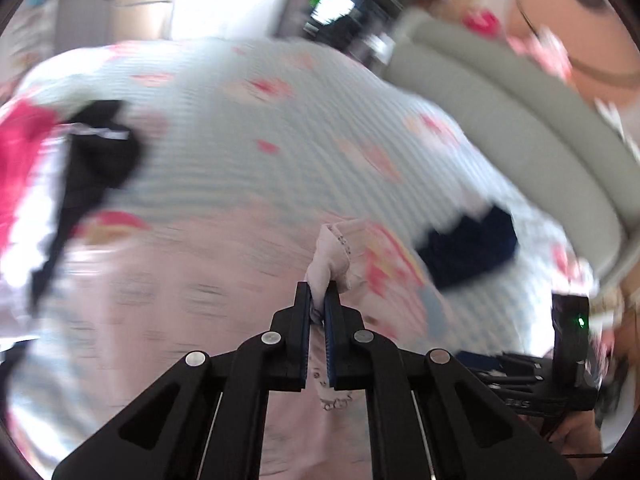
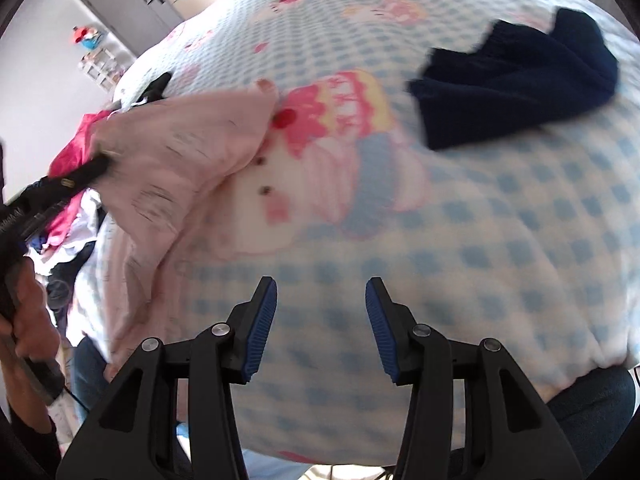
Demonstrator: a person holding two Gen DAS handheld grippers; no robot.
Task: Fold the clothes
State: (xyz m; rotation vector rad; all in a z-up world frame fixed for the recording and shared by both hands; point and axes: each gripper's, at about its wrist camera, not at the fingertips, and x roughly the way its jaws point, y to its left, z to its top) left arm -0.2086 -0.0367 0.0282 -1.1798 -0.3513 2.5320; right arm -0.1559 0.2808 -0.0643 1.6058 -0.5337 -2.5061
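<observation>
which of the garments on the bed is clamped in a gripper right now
The pale pink printed garment: the left gripper is shut on a bunched edge of it. The dark navy garment and black garment lie untouched.

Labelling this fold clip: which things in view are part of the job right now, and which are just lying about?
In the job:
- pink garment, pinched at an edge
- left gripper, jaws shut on it
- right gripper, jaws open, nothing between them
- checked blanket, the work surface

Lying about:
- navy garment
- black garment
- bright pink cloth
- grey sofa
</observation>
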